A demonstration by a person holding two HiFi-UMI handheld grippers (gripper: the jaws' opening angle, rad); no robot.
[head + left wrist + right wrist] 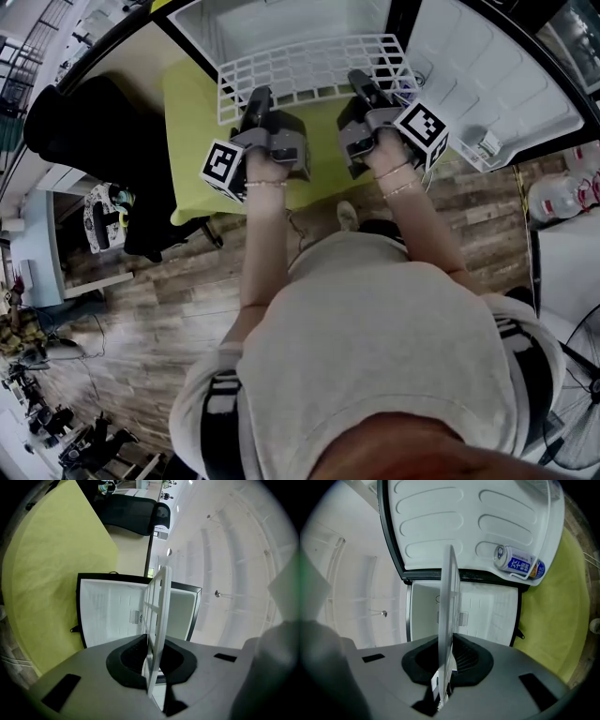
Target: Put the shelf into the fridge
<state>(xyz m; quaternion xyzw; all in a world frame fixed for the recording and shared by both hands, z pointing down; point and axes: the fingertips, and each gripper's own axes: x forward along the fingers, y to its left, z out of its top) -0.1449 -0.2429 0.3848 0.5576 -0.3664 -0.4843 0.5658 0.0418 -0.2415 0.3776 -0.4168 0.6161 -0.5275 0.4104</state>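
Observation:
Both grippers hold a white wire shelf [309, 67] flat in front of the open fridge [281, 21]. My left gripper [255, 99] is shut on the shelf's near edge on the left. My right gripper [362, 86] is shut on the same edge on the right. In the left gripper view the shelf [159, 611] runs edge-on out of the left gripper [152, 660] toward the white fridge cavity [108, 616]. The right gripper view shows the shelf [449, 597] clamped in the right gripper [446, 663], with the fridge cavity [487, 616] straight ahead.
The fridge door [497, 84] stands swung open to the right, with a drink can [519, 564] in its door rack. A yellow-green mat [192, 122] lies under the fridge. A black chair [84, 122] stands at the left on the wooden floor.

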